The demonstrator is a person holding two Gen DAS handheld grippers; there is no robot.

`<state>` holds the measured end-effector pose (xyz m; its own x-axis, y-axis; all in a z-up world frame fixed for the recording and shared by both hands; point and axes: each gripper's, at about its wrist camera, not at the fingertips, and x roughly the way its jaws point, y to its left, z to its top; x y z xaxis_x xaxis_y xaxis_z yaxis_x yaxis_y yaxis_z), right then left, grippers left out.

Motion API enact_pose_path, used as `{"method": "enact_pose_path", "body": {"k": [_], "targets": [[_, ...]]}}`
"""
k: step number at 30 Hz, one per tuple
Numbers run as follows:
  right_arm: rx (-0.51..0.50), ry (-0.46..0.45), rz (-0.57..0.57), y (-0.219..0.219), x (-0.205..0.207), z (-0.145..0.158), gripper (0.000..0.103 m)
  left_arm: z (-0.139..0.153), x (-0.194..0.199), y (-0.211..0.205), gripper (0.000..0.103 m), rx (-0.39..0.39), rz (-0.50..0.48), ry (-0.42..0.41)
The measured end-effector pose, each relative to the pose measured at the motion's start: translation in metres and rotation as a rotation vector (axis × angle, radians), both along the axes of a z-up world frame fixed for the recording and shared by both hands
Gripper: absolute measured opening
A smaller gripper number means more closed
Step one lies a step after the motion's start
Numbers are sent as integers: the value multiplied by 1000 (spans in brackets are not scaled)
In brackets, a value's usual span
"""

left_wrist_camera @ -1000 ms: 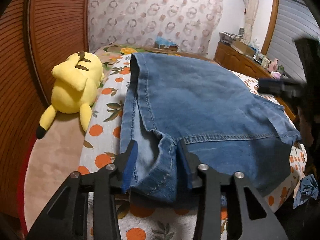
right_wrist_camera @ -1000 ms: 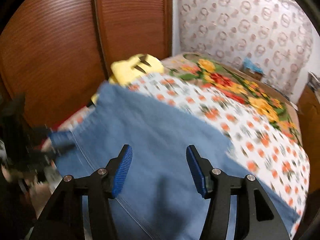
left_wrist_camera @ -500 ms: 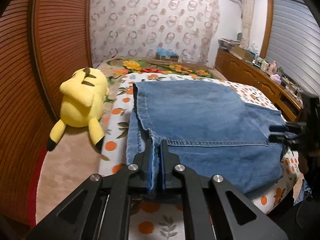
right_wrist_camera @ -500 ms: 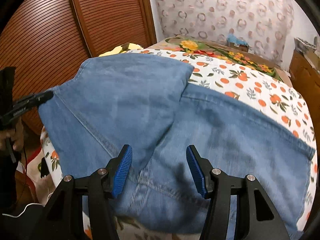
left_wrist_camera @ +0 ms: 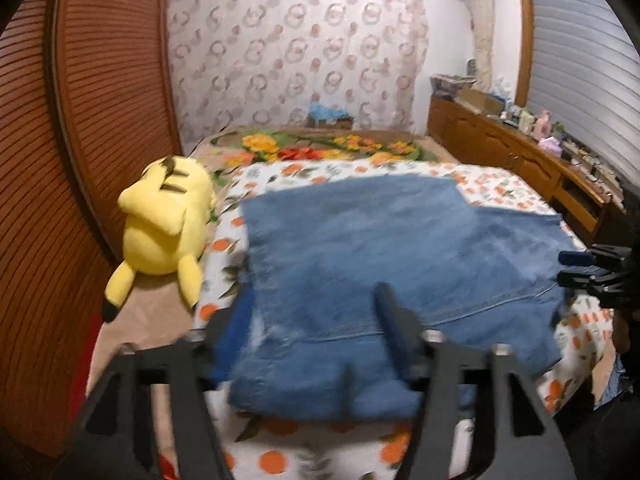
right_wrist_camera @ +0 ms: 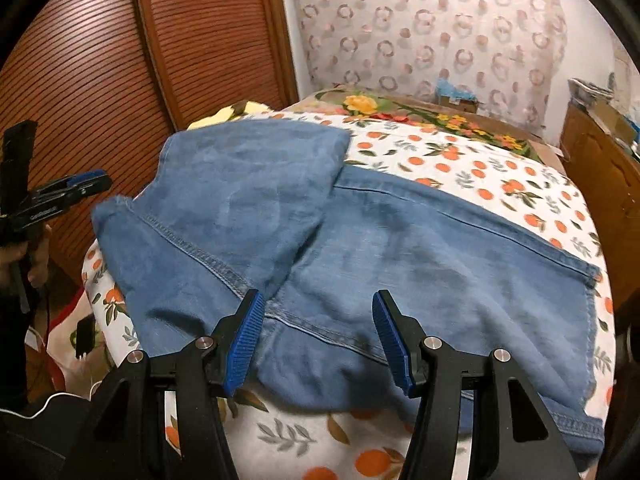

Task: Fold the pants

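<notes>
The left gripper [left_wrist_camera: 316, 316] is opening, its jaws clear of the denim beneath, apparently because that fold of the jeans [right_wrist_camera: 360, 240] already rests on the bed [right_wrist_camera: 500, 184]. The right gripper [right_wrist_camera: 318, 332] hovers spread just above the jeans' near edge, holding nothing. No container holds anything relevant.

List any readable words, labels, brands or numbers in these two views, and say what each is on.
White lettering on the side of the left tongs, seen in the right wrist view: too small and blurred to read.
Jeans: no label or tag visible.
Boxes and clutter on the cabinet: any print is too small to read.
Nothing else carries text.
</notes>
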<state>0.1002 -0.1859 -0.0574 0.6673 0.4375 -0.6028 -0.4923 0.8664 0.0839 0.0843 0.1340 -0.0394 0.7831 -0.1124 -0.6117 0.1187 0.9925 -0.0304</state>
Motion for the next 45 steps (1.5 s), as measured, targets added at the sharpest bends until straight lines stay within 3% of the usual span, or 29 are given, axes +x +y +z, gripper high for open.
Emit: {"method": "enact_pose_path", "body": {"k": [1,10,19,27,32,45], "targets": [[3,-5,-13,-5,-2,0,58,3,0,-5,83,-16,-11,-14],[18,-40,-140,-55,-24,2,58,-2,24,-72,83,-65,-72,3],[-10,-79,-303,-105,-39,-2,58,-16,39,-115,83,-33,-124,38],[-77,-125,-441,-135,-49,-14,58,-42,52,-146,83,25,-166,123],[-64,-71,-455,-146,-50,-19,58,-59,57,-159,83,56,-168,211],[-3,-13,-424,-165,-42,-24,58,-62,47,-167,83,110,-143,201]]}}
